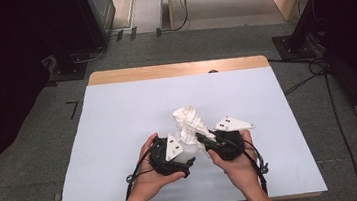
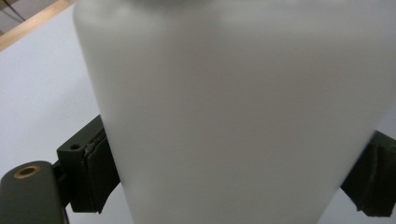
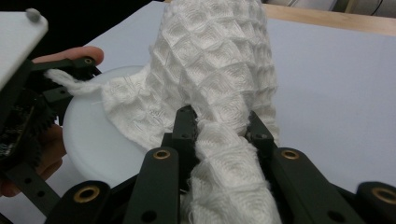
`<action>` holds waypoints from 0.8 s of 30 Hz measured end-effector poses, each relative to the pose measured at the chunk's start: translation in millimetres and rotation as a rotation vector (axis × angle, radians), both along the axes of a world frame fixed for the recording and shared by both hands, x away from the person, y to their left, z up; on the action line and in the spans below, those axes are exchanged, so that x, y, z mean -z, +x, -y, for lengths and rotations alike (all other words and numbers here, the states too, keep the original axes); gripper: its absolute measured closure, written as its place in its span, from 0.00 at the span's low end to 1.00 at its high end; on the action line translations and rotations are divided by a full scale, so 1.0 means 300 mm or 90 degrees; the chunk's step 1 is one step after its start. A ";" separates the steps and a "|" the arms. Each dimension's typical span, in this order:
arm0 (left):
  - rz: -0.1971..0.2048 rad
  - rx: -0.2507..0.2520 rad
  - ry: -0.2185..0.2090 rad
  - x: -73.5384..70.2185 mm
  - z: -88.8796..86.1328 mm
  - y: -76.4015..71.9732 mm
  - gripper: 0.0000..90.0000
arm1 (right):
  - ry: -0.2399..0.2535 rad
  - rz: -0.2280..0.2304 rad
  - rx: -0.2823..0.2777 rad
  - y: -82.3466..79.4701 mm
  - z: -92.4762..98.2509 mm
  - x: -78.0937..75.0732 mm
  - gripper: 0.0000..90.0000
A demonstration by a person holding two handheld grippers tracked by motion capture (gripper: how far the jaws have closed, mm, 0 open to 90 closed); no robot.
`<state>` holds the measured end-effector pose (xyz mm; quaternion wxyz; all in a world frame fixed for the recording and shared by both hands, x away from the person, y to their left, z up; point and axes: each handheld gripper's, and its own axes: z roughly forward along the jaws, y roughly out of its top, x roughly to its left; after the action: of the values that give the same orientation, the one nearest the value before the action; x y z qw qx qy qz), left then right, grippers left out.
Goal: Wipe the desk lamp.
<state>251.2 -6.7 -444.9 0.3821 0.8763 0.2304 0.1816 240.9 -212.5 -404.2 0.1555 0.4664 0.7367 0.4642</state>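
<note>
A white plastic bottle [image 2: 233, 93] sits between the pads of my left gripper [image 2: 236, 179], which is shut on it; both pads press its sides. In the high view the left gripper [image 1: 182, 161] holds the bottle [image 1: 183, 152] just above the table's near middle. My right gripper [image 3: 220, 125] is shut on a bunched white waffle-weave cloth [image 3: 215, 60], which drapes onto the bottle's round end [image 3: 93, 140]. From above, the cloth [image 1: 188, 120] rises between the two hands, with the right gripper [image 1: 203, 139] at its lower end.
A pale sheet [image 1: 118, 117] covers the table, and a strip of its wooden top [image 1: 178, 69] shows along the far edge. Grey floor, cables and dark equipment stands surround it.
</note>
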 end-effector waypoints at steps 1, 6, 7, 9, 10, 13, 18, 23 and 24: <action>-0.001 0.002 0.002 0.002 0.001 -0.001 0.09 | -0.003 -0.005 0.002 0.001 0.004 0.004 0.80; 0.006 0.002 -0.004 0.011 0.014 0.004 0.09 | -0.003 -0.018 0.018 0.011 0.022 0.030 0.80; 0.008 0.004 -0.007 0.013 0.016 0.006 0.09 | -0.009 -0.019 0.022 0.014 0.024 0.034 0.80; 0.010 0.005 -0.009 0.016 0.021 0.011 0.09 | -0.013 -0.024 0.033 0.022 0.036 0.046 0.80; 0.011 0.007 -0.009 0.017 0.022 0.012 0.09 | -0.021 -0.032 0.041 0.030 0.043 0.058 0.80; 0.004 0.009 -0.015 0.018 0.020 0.020 0.09 | -0.020 -0.058 0.041 0.046 0.056 0.094 0.80; -0.019 0.003 -0.027 0.017 0.020 0.038 0.09 | 0.023 -0.043 0.056 0.045 0.096 0.078 0.80; 0.013 0.030 -0.002 0.024 0.054 0.025 0.09 | 0.083 0.002 0.023 0.010 0.101 -0.002 0.80; 0.021 0.034 0.002 0.027 0.064 0.021 0.09 | 0.092 0.002 0.014 0.006 0.095 -0.010 0.80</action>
<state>257.6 -25.8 -453.0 0.3892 0.8797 0.2000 0.1860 242.7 -241.1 -401.2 0.1278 0.4836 0.6959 0.5152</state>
